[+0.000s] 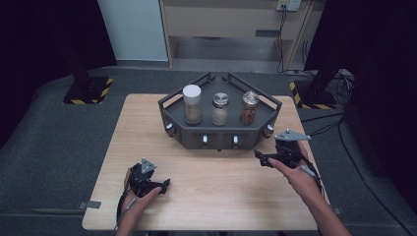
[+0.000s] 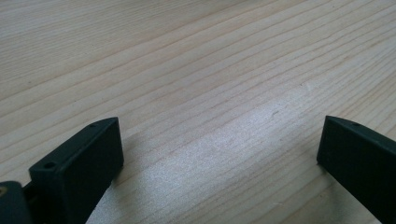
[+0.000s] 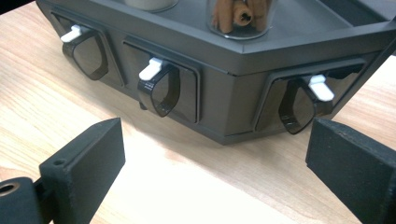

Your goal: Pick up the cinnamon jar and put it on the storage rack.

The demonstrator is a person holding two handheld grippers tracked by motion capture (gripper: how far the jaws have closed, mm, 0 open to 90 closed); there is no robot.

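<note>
The left tongs point(image 1: 164, 186) rest wide and empty on the bare wooden surface point(image 1: 211, 196), seemingly parked. Farther on, the right tongs point(image 1: 259, 158), also wide and empty, face the spice rack's point(image 1: 221, 132) front hooks point(image 3: 161, 88), probably lining up. The cinnamon jar point(image 3: 243, 18) is cut off above
</note>
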